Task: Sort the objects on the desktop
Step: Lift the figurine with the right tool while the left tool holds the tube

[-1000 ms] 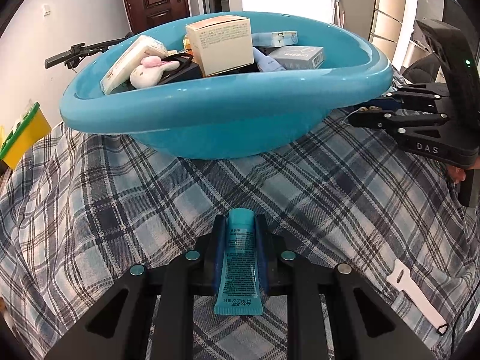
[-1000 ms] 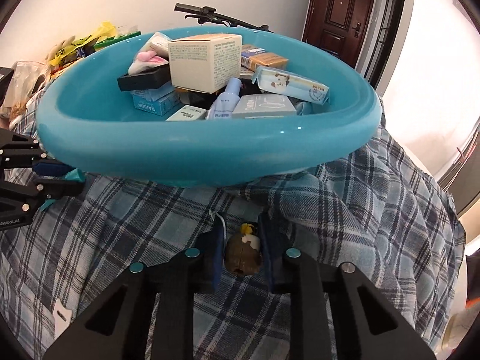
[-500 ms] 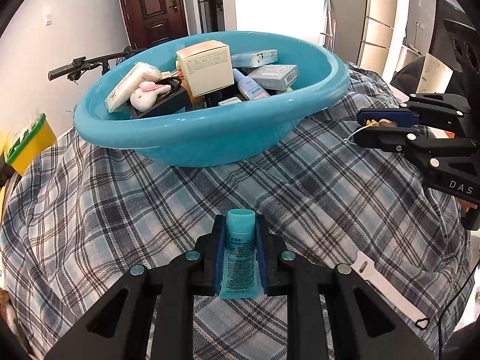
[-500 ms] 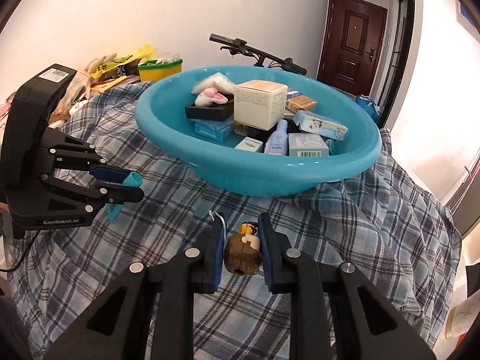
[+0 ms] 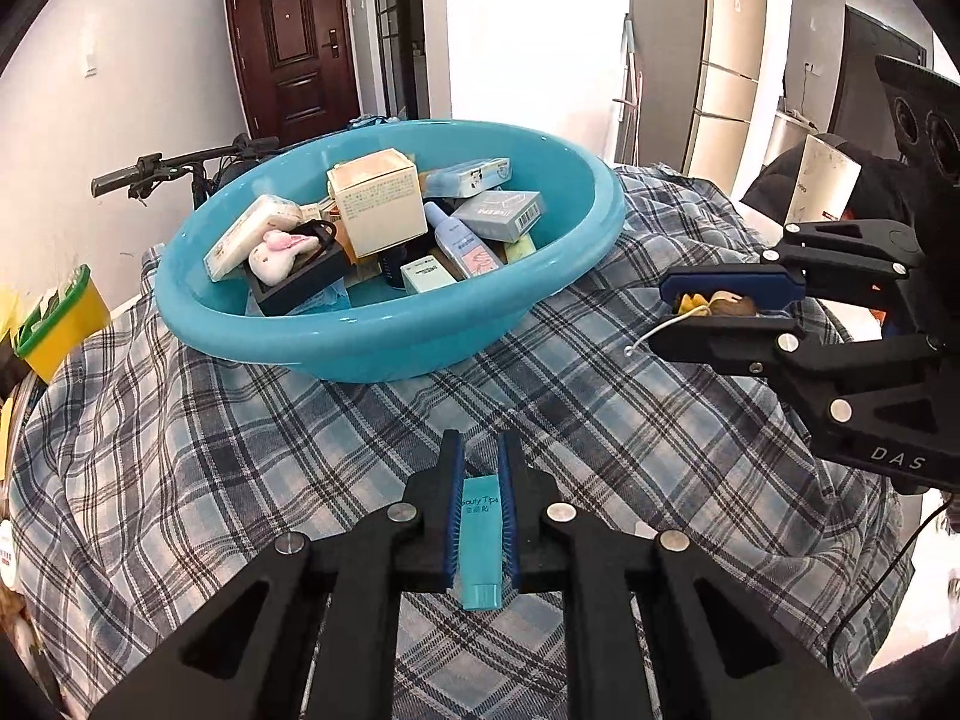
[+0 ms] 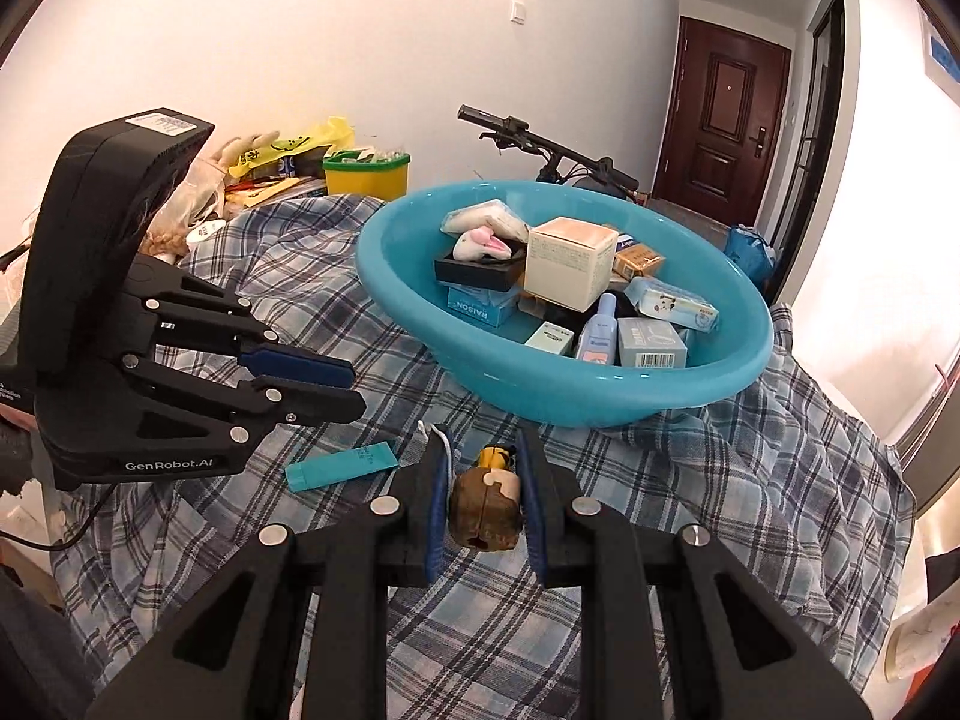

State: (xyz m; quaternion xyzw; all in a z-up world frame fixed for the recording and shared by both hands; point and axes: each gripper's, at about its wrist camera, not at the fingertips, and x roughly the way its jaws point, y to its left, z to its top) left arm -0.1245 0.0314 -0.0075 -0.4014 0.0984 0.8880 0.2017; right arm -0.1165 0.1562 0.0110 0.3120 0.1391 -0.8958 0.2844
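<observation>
A teal tube point(image 6: 342, 467) lies free on or just above the plaid cloth, under my left gripper point(image 6: 358, 389) and apart from its fingers. In the left wrist view the tube point(image 5: 480, 534) shows through the gap of the left gripper point(image 5: 480, 438), whose jaws are closing with no pad pressing on it. My right gripper point(image 6: 480, 438) is shut on a small brown figurine point(image 6: 486, 510) with a white string; it is also seen from the side point(image 5: 720, 303) in the right gripper point(image 5: 660, 315). Beyond both stands the blue basin point(image 5: 384, 336) point(image 6: 600, 402), filled with several boxes and bottles.
The plaid cloth point(image 5: 240, 450) covers the whole table and is wrinkled near the basin. A yellow bin with a green rim point(image 6: 366, 177) and loose clutter sit at the far left edge. A bicycle handlebar point(image 6: 540, 144) juts out behind the basin.
Both grippers rose and drew back from the basin. The teal tube slipped out of the left jaws, which narrowed. The right gripper kept its hold on the figurine.
</observation>
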